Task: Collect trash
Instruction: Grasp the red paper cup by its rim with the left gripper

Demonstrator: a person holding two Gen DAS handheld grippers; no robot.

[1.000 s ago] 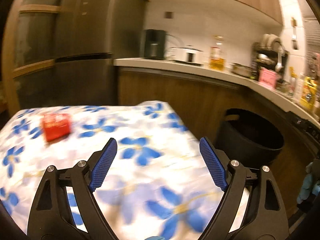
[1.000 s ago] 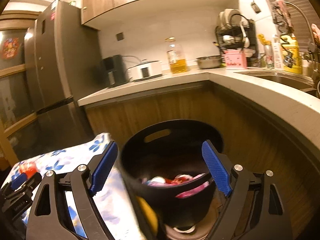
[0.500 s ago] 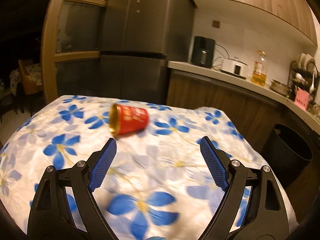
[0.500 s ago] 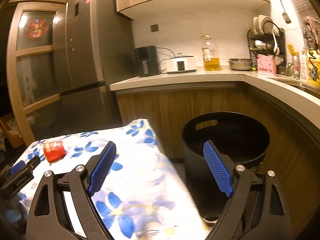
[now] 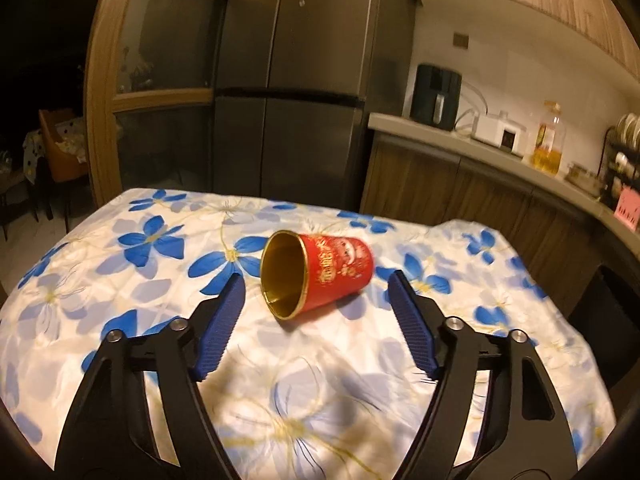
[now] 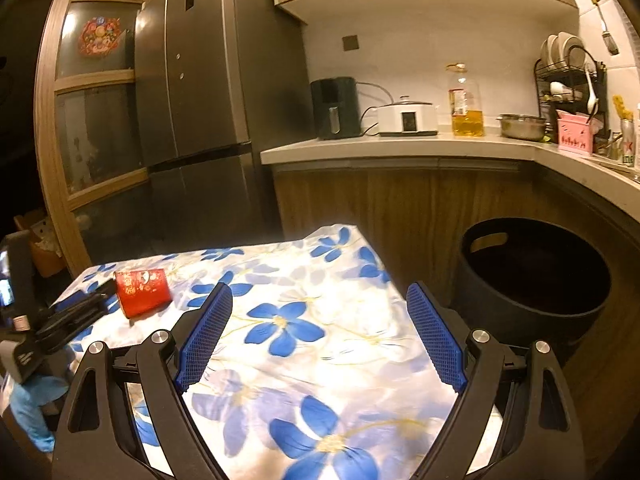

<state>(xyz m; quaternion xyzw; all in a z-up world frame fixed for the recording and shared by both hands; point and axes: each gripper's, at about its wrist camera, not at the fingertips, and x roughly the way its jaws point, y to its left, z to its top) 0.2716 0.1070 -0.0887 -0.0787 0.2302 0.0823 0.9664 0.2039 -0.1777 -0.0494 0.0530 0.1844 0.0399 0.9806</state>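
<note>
Kitchen surface under a blue-flowered cloth, one red cup left to be collected.

A red cup [image 5: 318, 274] is seen lying on its side near the middle of the surface [image 5: 120, 280], mouth turned toward the left hand-held gripper [image 5: 316, 312]. That gripper's jaws have just been closing but are kept apart, with the cup just beyond the tips, untouched. The right hand-held gripper [image 6: 320, 330] is held wide and empty, nearer the black bin [image 6: 532, 276], probably kept free for the drop.

Black left tool [image 5: 316, 312], blue ribbed pads [image 5: 219, 326], silver screws, blue glove [image 6: 28, 408]
</note>
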